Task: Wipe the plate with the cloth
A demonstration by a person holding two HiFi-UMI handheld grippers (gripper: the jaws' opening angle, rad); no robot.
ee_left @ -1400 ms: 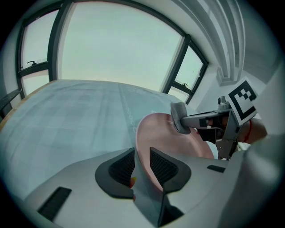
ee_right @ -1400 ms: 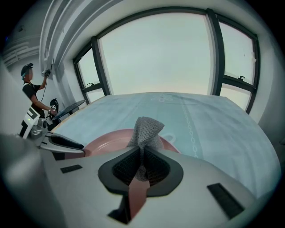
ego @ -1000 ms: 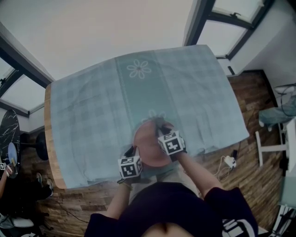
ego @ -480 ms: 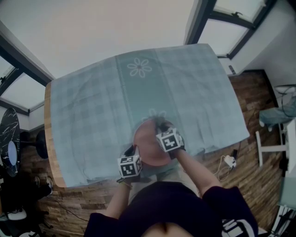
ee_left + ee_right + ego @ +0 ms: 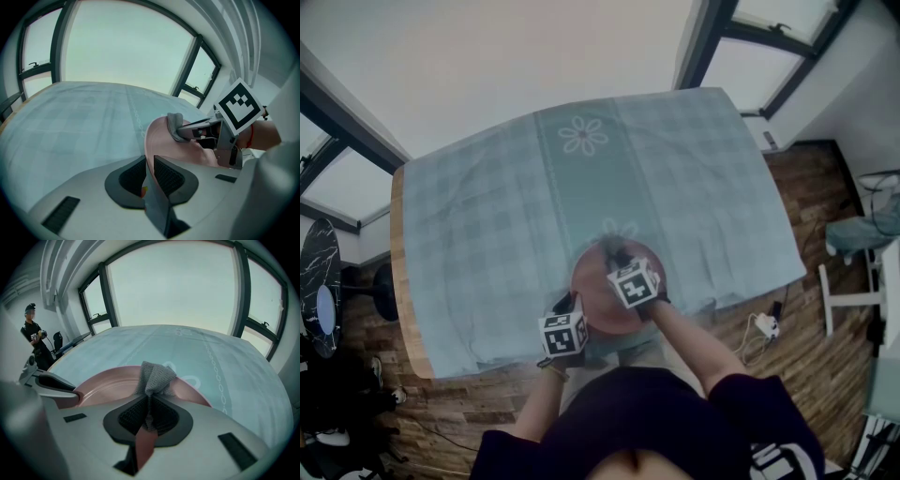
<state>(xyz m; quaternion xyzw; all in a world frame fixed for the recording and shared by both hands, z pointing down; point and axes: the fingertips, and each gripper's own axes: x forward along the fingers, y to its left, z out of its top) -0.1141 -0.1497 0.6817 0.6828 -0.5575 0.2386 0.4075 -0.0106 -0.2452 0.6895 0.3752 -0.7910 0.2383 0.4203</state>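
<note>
Head view shows the pink plate [image 5: 592, 292] at the near edge of the cloth-covered worktop [image 5: 487, 234]. The left tool [image 5: 149, 174], its jaws just closing in, pinches the plate's near rim. The right tool [image 5: 149, 417] is clamped on the grey cloth [image 5: 154, 375], whose bunched end presses on the plate's far side.

Our surface [image 5: 401, 309] under a checked tablecloth [image 5: 487, 234]
We see wood along its left edge, flowers [image 5: 582, 139] down the tablecloth's middle, a pink plate [image 5: 592, 286] at the near edge.

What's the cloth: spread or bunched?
Bunched: the cloth is pinched into a wad by the right gripper, at the plate.
</note>
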